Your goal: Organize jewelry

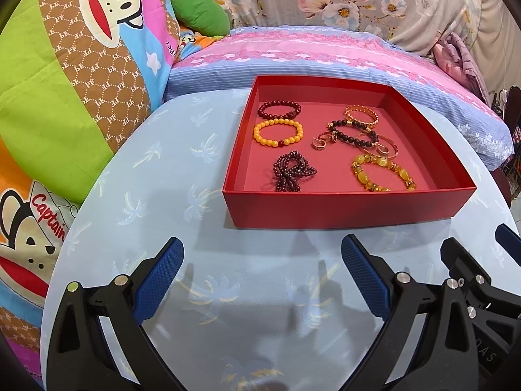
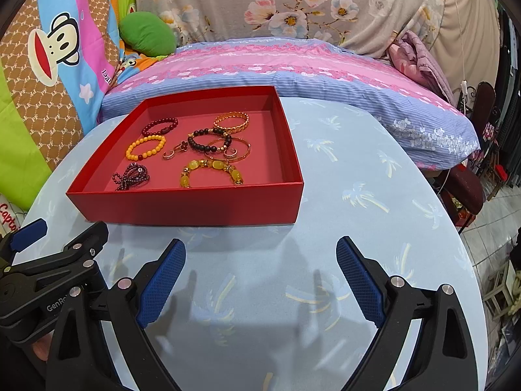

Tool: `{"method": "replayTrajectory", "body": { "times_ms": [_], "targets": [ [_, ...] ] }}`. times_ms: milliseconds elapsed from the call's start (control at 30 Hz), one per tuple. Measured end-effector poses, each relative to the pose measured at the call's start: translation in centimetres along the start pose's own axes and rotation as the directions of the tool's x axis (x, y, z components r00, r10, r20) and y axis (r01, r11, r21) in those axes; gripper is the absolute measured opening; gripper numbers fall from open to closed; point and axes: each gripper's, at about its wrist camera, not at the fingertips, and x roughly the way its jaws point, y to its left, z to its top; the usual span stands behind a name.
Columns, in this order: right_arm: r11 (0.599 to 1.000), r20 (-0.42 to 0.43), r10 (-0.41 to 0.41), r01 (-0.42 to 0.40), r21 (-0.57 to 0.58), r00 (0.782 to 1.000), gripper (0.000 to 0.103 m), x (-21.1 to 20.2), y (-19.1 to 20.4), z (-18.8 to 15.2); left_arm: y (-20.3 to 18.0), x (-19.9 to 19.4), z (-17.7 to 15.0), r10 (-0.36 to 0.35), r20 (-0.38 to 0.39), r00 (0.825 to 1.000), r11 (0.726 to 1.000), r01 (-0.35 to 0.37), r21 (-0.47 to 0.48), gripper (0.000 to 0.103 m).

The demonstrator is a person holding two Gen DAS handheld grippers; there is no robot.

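Observation:
A shallow red box (image 1: pixel 345 208) (image 2: pixel 195 205) stands on the light blue table and holds several bracelets and rings: a dark red bead bracelet (image 1: pixel 279 109), an orange bead bracelet (image 1: pixel 277 133), a black bead bracelet (image 1: pixel 353 130), a gold bangle (image 1: pixel 361 114), a yellow stone bracelet (image 1: pixel 382 171) and a bunched garnet strand (image 1: pixel 293 171). My left gripper (image 1: pixel 262 252) is open and empty, a little before the box's front wall. My right gripper (image 2: pixel 260 252) is open and empty beside it, off the box's front right corner.
The round table (image 2: pixel 374 195) has a palm-print glass top. A pink and blue pillow (image 1: pixel 309 55) lies behind the box, cartoon monkey bedding (image 1: pixel 81 65) at the left, a green cushion (image 1: pixel 200 13) behind. Floor and stools (image 2: pixel 498 293) lie off the table's right edge.

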Motion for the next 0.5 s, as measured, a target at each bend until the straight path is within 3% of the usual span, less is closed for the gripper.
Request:
{"method": "replayTrajectory", "body": {
  "times_ms": [500],
  "targets": [
    [1.0, -0.002, -0.001, 0.001, 0.0, 1.0, 0.09, -0.02, 0.03, 0.03, 0.06, -0.03, 0.0, 0.004, 0.003, 1.0, 1.0, -0.004, 0.003, 0.093]
  ]
}}
